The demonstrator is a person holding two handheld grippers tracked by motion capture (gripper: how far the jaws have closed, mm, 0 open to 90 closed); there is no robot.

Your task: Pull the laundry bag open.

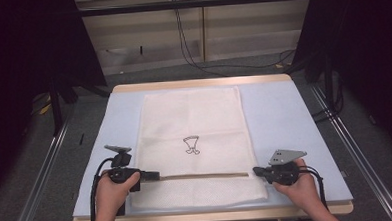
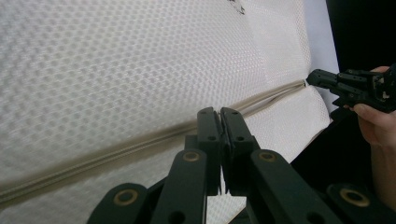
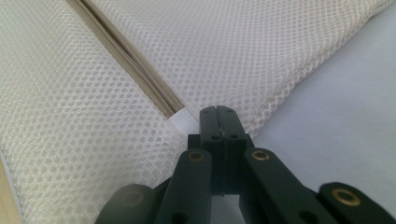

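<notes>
Centrally, we see the mesh bag (image 1: 193, 140) on the blue mat (image 1: 284, 116); our left gripper (image 1: 154, 176) and right gripper (image 1: 256, 171), jaws closed, pinch its zipper (image 1: 202, 176) ends near us.

What the left gripper (image 2: 220, 112) is pinching along the zipper (image 2: 140, 142) is being hidden by its jaws; the mesh bag (image 3: 224, 51) is being cropped at the frame edges.

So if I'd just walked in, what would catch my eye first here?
Probably the big cream mesh bag lying flat on the pale blue table, with a small black drawing at its middle. Then the left gripper and right gripper, both shut, at opposite ends of the bag's zipper.
</notes>
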